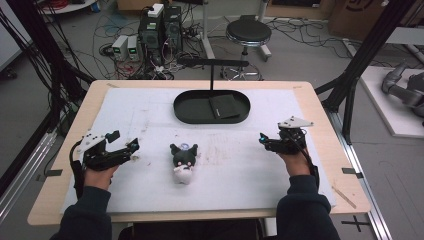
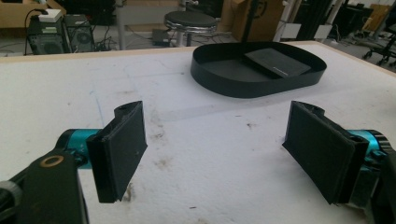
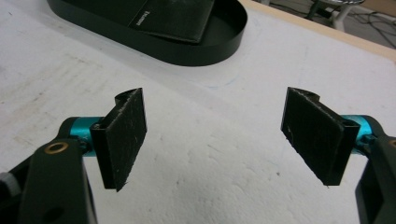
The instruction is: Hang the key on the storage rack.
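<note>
A small plush toy (image 1: 183, 161), black on top and white below, lies on the white mat (image 1: 150, 115) near the table's front middle. A black oval tray (image 1: 211, 106) at the back middle holds a flat black wallet-like item (image 1: 223, 106). My left gripper (image 1: 134, 148) rests left of the plush, open, with only bare mat between its pads (image 2: 120, 149). My right gripper (image 1: 263, 141) stands right of the plush, open too, nothing between its pads (image 3: 122, 135). The tray (image 2: 257, 70) lies ahead in the left gripper view, and the tray (image 3: 154, 32) with the wallet (image 3: 170, 18) in the right gripper view.
A thin black stand (image 1: 212, 64) rises behind the tray. The wooden table edge (image 1: 200, 84) frames the mat. Beyond the table are a round stool (image 1: 248, 34), computer boxes (image 1: 160, 27) and many floor cables. Black frame posts (image 1: 367, 45) stand at the right.
</note>
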Demonstrator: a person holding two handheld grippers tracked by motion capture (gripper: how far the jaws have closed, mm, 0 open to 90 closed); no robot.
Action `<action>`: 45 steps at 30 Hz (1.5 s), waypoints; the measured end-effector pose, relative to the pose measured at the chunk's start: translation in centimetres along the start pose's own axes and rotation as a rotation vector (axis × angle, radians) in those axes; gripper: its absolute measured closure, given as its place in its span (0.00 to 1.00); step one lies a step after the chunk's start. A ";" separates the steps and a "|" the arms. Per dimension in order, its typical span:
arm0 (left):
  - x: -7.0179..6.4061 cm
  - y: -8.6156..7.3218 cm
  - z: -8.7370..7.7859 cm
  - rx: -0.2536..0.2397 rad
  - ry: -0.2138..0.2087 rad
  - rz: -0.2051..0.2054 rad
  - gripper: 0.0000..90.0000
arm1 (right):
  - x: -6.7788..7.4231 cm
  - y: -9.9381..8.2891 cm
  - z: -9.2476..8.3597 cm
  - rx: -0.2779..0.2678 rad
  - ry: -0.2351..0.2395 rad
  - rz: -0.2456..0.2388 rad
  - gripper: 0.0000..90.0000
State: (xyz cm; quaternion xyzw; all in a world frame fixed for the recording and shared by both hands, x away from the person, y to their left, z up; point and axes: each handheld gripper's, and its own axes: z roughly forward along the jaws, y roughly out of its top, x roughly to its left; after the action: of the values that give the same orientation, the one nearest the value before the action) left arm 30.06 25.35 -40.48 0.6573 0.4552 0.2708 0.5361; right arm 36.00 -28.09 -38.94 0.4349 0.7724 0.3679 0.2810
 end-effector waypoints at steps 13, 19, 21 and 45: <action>-3.3 1.1 2.8 0.064 -0.131 -0.024 0.22 | -0.3 -0.5 -0.3 0.000 -0.011 0.007 0.26; -5.1 0.3 5.5 0.132 -0.190 -0.029 0.28 | 0.0 -0.9 -0.8 -0.010 -0.007 -0.007 0.27; -5.7 0.0 6.4 0.161 -0.194 -0.025 0.32 | 0.1 -1.0 -0.8 -0.011 -0.006 -0.013 0.27; -3.8 2.3 11.1 0.369 -0.305 0.014 0.96 | 0.3 -1.3 -0.8 -0.013 0.011 -0.008 0.28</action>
State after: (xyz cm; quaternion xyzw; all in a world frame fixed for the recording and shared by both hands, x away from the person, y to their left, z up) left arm 38.47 16.89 -40.84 0.7805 0.4062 0.0845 0.4677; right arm 34.62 -28.52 -39.59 0.4279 0.7732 0.3742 0.2813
